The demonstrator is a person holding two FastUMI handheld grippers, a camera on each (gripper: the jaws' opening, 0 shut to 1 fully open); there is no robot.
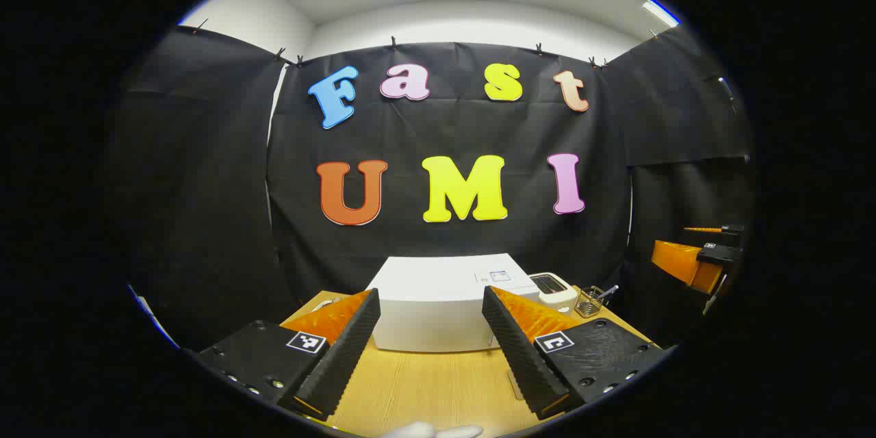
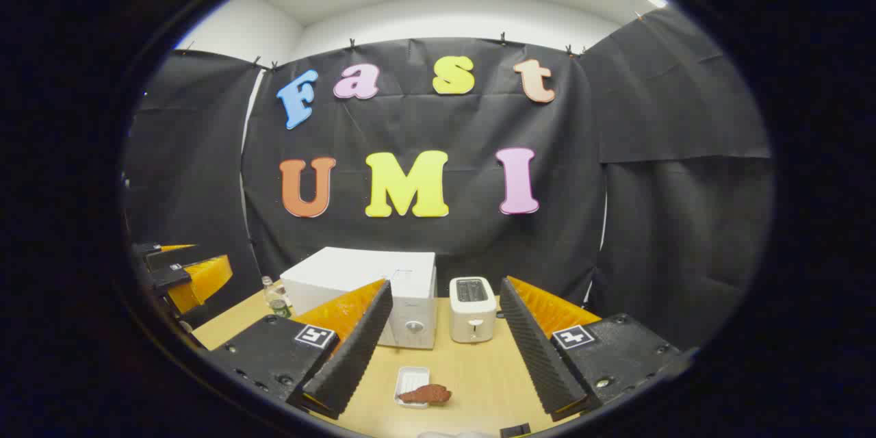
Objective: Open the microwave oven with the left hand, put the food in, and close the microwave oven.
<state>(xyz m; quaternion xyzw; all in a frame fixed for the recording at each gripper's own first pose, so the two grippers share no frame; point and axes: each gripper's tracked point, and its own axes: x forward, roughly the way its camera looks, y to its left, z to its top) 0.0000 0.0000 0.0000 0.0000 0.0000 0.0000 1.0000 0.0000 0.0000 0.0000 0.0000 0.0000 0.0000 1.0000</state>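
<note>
We see nothing done yet: the microwave (image 2: 373, 294), frame centre, looks closed, and the food (image 2: 426, 393) lies on its tray (image 2: 410, 379) at lower centre. Our left gripper (image 1: 431, 349) and right gripper (image 2: 441, 356) both hang spread wide, holding nothing. Opening, loading and closing all remain.

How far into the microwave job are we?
Nothing done yet. Microwave looks closed; the food lies by its white tray on the table. Left gripper and right gripper are open, holding nothing. Opening, loading, closing all remain.
</note>
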